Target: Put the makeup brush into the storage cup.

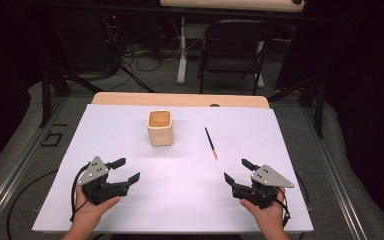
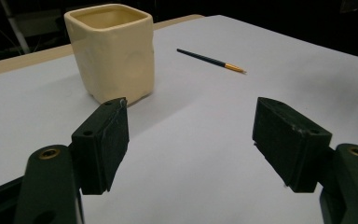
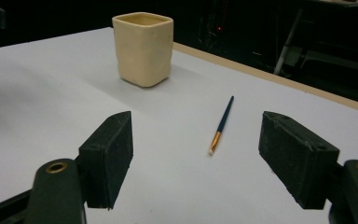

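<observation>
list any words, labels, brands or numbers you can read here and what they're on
None can be read: the cream cup, the paintbrush and the white table sheet carry no lettering.
Black marks on the floor rail at left look like characters, but are too blurred to read.

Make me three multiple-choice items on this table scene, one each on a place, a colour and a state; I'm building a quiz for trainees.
1. The paintbrush lies nearer to which gripper?
A. the left gripper
B. the right gripper
C. inside the cup

2. What colour is the cup?
A. cream
B. red
C. black

3. How do the fingers of the left gripper stand?
A. shut on the paintbrush
B. shut on the cup
C. open, with nothing between them

Key: 1 B, it lies on the sheet just ahead of the right gripper; 2 A, its walls are cream; 3 C, only bare sheet shows between them.
</observation>
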The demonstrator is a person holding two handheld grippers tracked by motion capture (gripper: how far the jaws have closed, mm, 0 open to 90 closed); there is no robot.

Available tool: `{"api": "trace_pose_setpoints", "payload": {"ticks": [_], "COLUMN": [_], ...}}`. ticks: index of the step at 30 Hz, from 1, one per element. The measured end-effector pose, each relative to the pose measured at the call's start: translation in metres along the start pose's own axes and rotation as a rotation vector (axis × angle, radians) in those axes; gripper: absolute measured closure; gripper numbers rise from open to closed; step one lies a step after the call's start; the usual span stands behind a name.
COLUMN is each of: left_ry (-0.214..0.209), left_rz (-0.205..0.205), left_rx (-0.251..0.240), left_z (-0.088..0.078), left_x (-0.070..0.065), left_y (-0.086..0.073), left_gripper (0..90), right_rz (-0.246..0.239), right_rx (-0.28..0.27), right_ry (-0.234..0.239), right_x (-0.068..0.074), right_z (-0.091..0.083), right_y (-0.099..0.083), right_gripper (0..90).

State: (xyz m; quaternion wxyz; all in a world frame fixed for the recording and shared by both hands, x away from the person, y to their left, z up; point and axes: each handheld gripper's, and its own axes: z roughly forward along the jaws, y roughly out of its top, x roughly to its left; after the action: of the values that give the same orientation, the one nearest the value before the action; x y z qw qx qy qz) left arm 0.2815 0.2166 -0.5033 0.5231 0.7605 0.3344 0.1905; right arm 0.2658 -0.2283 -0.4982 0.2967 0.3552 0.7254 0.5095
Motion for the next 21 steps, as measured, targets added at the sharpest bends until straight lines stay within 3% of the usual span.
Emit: {"api": "trace_pose_setpoints", "payload": {"ticks": [4,10,12,17,21], "left_ry": [0.001,0.001,0.004,0.022,0.007], "left_rz": [-0.024,-0.028,-0.032,-0.027,-0.052], "left_rx": [0.020,0.058,0.068,0.077,0.071], "left_z": [0.002,0.005,0.006,0.006,0.007], "left_x": [0.004,0.010,0.011,0.012,0.013], "left_y": [-0.001,-0.001,-0.002,-0.001,-0.002], "left_gripper": [27.2,27.2,27.2,27.2,27.1], "right_rz": [0.027,-0.020,-0.026,-0.053,-0.063], "right_rx": [0.046,0.110,0.131,0.146,0.178], "right_ry": [0.015,0.014,0.045,0.018,0.015], "right_x": [0.000,0.002,0.002,0.003,0.004], "right_z": [0.006,0.013,0.015,0.016,0.017], "right_y": [0.000,0.001,0.002,-0.001,-0.002], "right_gripper": [24.9,25.2,30.8,31.5,31.3]}}
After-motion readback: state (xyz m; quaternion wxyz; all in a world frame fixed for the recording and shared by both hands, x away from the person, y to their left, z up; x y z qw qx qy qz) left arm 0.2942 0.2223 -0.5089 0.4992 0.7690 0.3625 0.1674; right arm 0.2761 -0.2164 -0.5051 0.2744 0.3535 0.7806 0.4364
